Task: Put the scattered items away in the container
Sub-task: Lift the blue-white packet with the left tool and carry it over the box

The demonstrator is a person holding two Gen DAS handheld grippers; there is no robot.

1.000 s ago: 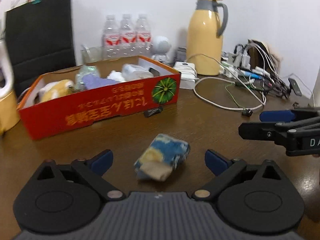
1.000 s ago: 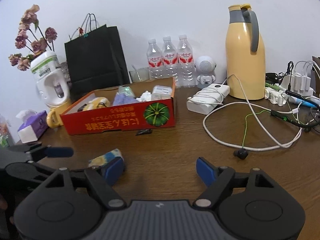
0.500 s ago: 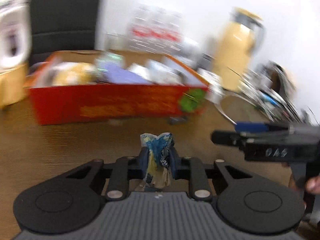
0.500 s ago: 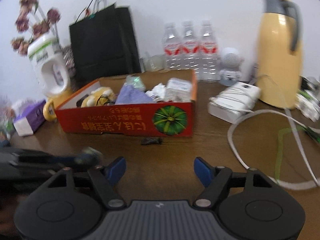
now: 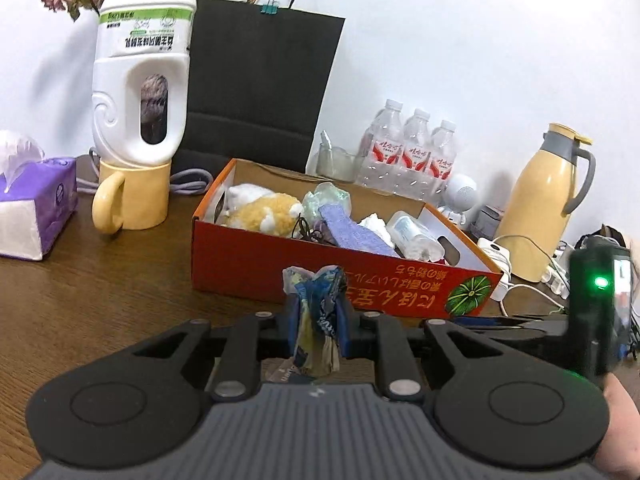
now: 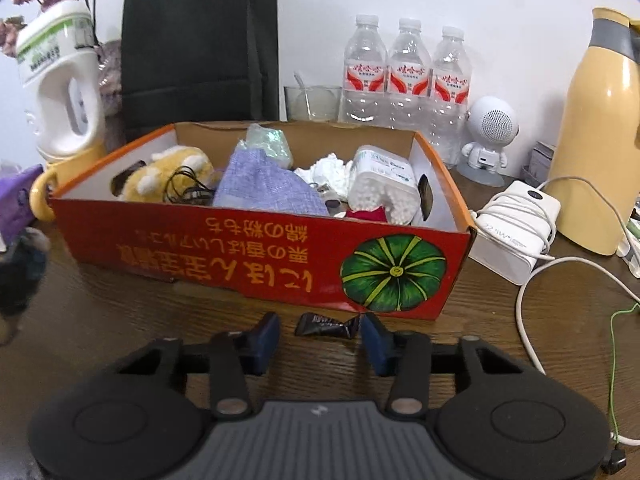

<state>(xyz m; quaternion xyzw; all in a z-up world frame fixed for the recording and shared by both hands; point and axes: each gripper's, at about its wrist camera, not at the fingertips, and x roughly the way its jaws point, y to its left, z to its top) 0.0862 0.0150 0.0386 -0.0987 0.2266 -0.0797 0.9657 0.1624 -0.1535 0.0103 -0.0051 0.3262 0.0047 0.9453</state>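
Left gripper point(image 5: 317, 330) jaws clamped on the crumpled wrapper point(image 5: 316, 320): carry it to 12 o'clock over the red box point(image 5: 344, 276) and release; right gripper point(image 6: 320, 340) jaws apart, straddling the black sachet point(image 6: 326, 325) on the bench point(image 6: 120, 320).

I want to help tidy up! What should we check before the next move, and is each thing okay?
1. Left gripper shut on the crumpled wrapper: ok.
2. Wrapper lifted clear of the table: cannot tell.
3. Red box open on top: ok.
4. Room in the box: ok, a gap shows by its right wall.
5. Right gripper open, jaws either side of the small black packet: ok.
6. Black packet in the box: not ok, it lies on the table in front.
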